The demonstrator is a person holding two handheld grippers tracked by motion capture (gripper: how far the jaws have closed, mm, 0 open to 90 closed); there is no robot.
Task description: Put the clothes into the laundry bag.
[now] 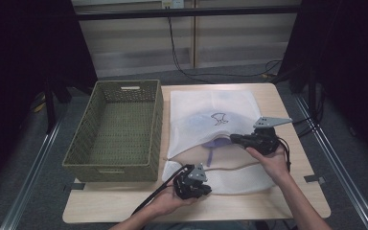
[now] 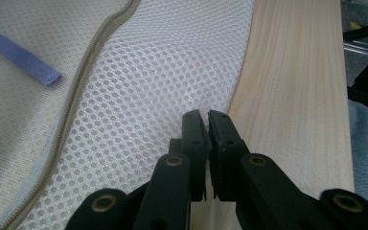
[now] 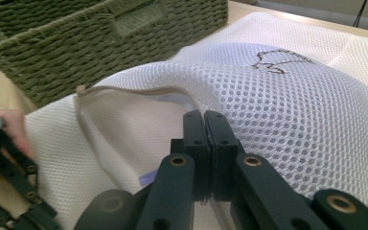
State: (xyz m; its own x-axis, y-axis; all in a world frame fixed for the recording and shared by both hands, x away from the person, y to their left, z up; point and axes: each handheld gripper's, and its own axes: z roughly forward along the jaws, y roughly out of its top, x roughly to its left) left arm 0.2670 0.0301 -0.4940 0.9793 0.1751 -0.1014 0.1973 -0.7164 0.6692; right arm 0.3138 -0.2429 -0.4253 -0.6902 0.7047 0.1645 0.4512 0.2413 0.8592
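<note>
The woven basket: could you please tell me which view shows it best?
The high view shows the whole woven basket, open top included. The right gripper view catches one corner and a handle slot; the left gripper view looks at mesh and tabletop.

The mesh laundry bag (image 1: 211,112) is white, its cloth a net of small round holes, with a thin dark line drawing (image 3: 273,61) stitched on its upper face. Its zipper band (image 2: 84,81) is beige, and a lilac-blue strap (image 2: 21,56) lies on the cream lining. The basket (image 1: 117,129) is olive green in a woven cord pattern. The worktop (image 2: 292,96) is pale wood with fine straight grain. Both grippers, left (image 2: 206,117) and right (image 3: 204,117), are black with brass-coloured rivets.
</note>
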